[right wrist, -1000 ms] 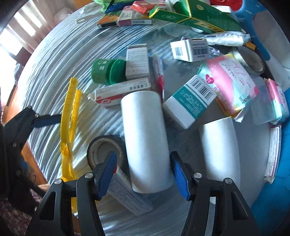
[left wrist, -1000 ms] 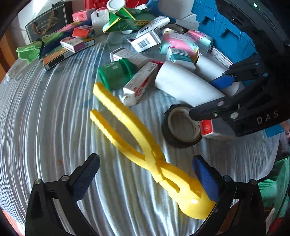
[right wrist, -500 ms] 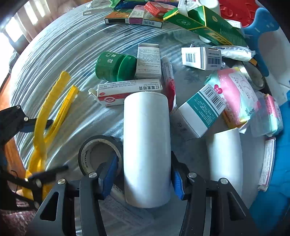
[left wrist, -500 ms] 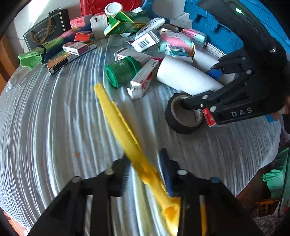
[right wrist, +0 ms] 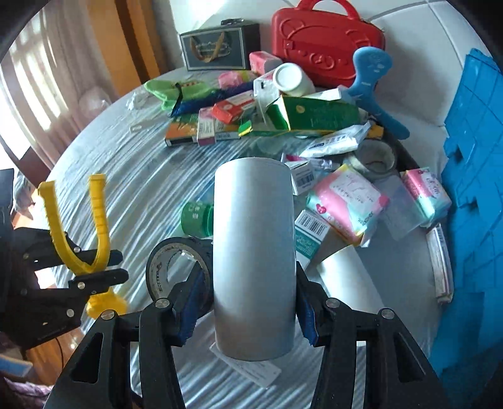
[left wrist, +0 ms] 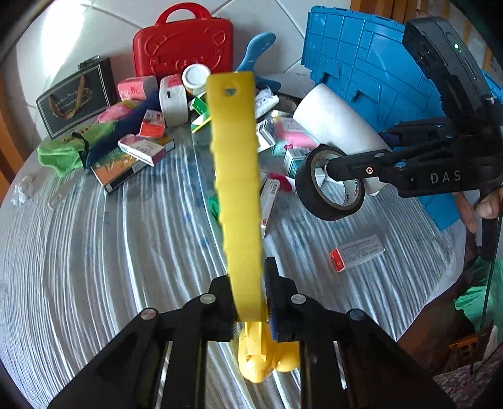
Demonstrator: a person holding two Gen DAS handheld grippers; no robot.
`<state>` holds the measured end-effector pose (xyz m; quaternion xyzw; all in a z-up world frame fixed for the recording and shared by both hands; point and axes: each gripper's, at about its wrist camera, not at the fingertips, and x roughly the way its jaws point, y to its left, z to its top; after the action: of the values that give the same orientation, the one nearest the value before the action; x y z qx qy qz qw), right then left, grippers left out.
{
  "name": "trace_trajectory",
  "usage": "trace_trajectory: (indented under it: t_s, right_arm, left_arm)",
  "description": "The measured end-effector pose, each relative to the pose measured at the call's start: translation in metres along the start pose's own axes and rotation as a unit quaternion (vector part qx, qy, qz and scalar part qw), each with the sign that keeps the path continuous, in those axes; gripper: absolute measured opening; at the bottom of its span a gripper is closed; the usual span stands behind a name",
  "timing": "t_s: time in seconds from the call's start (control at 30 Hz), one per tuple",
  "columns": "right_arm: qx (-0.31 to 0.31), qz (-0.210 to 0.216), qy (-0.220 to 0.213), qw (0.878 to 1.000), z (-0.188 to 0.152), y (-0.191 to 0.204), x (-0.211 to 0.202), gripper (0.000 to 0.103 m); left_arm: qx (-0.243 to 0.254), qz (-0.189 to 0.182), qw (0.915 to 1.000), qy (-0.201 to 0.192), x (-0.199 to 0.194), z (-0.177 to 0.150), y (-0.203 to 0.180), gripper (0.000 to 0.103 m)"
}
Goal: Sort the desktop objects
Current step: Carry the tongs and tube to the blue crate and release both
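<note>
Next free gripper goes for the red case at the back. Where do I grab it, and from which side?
Take the red case by its arched top handle, coming down from above. It stands upright against the wall, its faces look too wide for the jaws, and a white bottle and pink pack crowd its foot. The handle looks clear, with a gap beneath.

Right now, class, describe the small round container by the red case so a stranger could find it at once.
Start at the red case standing at the table's far edge. Just in front of it, atop the heap of boxes, lies a tipped white bottle. It alone there is round, its plain white cap facing you.
</note>
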<state>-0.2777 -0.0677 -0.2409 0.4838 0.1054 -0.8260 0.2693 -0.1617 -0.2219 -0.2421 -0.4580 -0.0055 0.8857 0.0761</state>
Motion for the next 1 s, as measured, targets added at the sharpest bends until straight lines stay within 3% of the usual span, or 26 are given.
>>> trace_trajectory:
  t_s: [0.3,0.47,0.63,0.7,0.83,1.0]
  right_arm:
    - [0.064,-0.017,-0.086,0.994,0.009,-0.001,-0.065,0.051]
    - [0.095,-0.041,-0.156,0.982,0.017,-0.001,-0.128,0.051]
    - [0.123,-0.078,-0.225,0.963,0.021,-0.005,-0.201,0.051]
    - [0.134,-0.103,-0.251,0.953,0.018,-0.008,-0.23,0.051]
    - [0.174,-0.144,-0.308,0.924,0.0,-0.027,-0.295,0.051]
    - [0.203,-0.201,-0.346,0.893,-0.032,-0.055,-0.358,0.051]
  left_arm:
    - [0.076,0.004,0.9946,-0.071,-0.053,0.058,-0.002,0.015]
    - [0.131,-0.014,0.9838,-0.122,-0.09,0.095,-0.018,0.015]
    - [0.165,-0.053,0.9696,-0.172,-0.127,0.141,-0.04,0.015]
    - [0.181,-0.078,0.9604,-0.197,-0.144,0.161,-0.054,0.015]
    - [0.228,-0.104,0.9328,-0.259,-0.181,0.201,-0.1,0.014]
    - [0.261,-0.139,0.9039,-0.309,-0.207,0.245,-0.167,0.015]
